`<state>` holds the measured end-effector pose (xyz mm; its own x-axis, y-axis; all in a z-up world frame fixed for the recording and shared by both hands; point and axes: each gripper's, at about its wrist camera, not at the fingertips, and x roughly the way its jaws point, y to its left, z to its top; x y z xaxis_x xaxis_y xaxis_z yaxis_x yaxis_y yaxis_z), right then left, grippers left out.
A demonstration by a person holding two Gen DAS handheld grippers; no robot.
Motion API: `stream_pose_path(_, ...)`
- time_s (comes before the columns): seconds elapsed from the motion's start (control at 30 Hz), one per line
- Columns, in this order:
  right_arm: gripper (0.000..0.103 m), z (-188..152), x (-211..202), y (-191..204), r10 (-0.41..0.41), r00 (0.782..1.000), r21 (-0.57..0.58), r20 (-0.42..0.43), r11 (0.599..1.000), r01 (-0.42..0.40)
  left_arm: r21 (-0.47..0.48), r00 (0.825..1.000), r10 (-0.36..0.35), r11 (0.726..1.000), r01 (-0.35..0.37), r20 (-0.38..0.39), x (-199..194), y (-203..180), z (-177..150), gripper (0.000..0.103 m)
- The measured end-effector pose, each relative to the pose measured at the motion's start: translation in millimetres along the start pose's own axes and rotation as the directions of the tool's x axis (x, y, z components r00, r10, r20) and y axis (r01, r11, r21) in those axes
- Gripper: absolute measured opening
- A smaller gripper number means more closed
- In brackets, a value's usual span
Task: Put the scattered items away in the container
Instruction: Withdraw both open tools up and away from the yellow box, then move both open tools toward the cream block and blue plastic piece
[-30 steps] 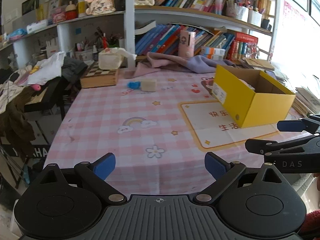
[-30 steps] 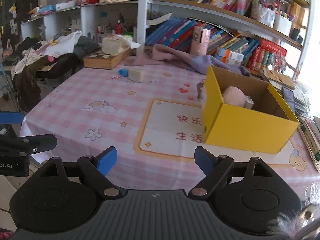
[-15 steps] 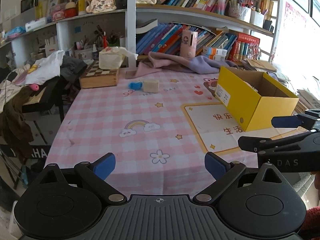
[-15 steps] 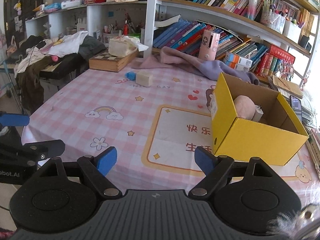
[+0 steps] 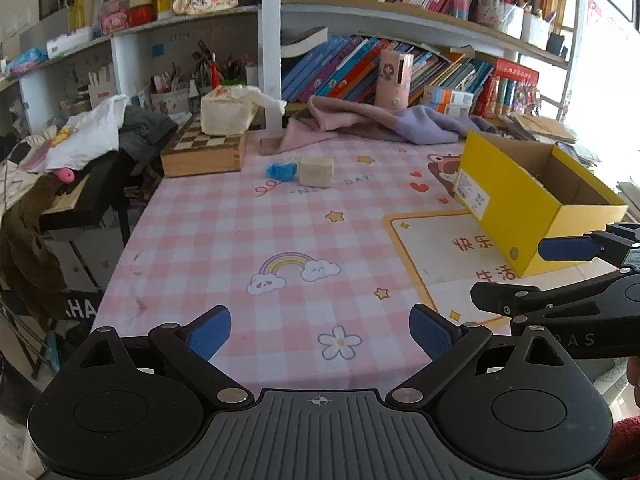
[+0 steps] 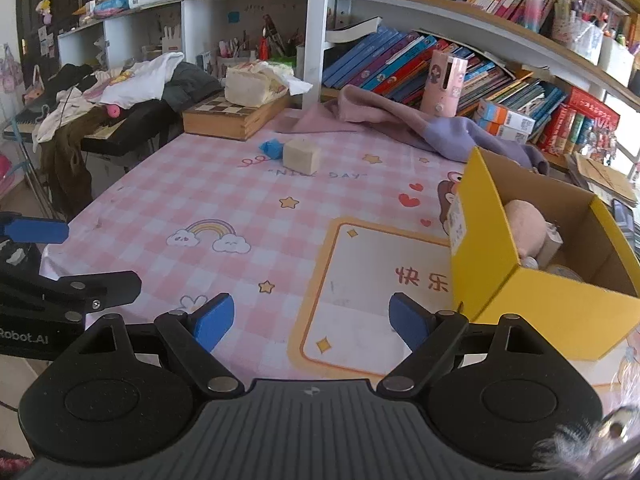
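A yellow cardboard box [image 5: 516, 200] [image 6: 560, 312] stands open on the right of the pink checked table. In the right wrist view it holds a pink plush [image 6: 524, 228] and small items. A beige block [image 5: 316, 172] [image 6: 301, 156] and a small blue item [image 5: 282, 170] [image 6: 270, 147] lie together at the table's far side. My left gripper [image 5: 320, 330] is open and empty over the near edge. My right gripper [image 6: 310, 320] is open and empty, near the box's left front corner.
A wooden chess box [image 5: 204, 152] with a tissue pack [image 5: 226, 114] sits at the far left. A pink and purple cloth [image 5: 380, 124] lies along the back. Bookshelves stand behind. A cluttered side table with clothes [image 5: 92, 132] stands to the left.
Both grippers have moved forward and slightly up over the table; the box and the far items appear closer. Both stay open and empty.
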<state>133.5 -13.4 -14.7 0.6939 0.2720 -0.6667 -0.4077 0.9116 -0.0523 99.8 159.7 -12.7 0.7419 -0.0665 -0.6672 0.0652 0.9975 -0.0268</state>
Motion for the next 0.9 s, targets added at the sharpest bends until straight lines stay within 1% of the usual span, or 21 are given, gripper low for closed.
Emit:
stream_pose_path(0.2, 0.084, 19.6, 29.3, -12.5, 0.017, 1.0, 0.006, -0.018, 1.0, -0.017, 0.005, 1.0, 0.009, 1.0, -0.009, -0.026, 25.3, 2.4, 17.8, 0.098)
stream_pose_path(0.6, 0.084, 64.9, 81.9, -30.3, 0.061, 0.998, -0.014, -0.033, 0.998, -0.061, -0.011, 0.998, 0.051, 0.999, -0.052, -0.049, 69.7, 14.3, 56.3, 0.098)
stream_pose_path(0.9, 0.084, 103.0, 124.9, -37.0, 0.091, 0.996, -0.033, -0.022, 0.995, -0.092, -0.029, 0.996, 0.086, 0.996, -0.086, -0.016, 101.6, 27.9, 98.0, 0.098)
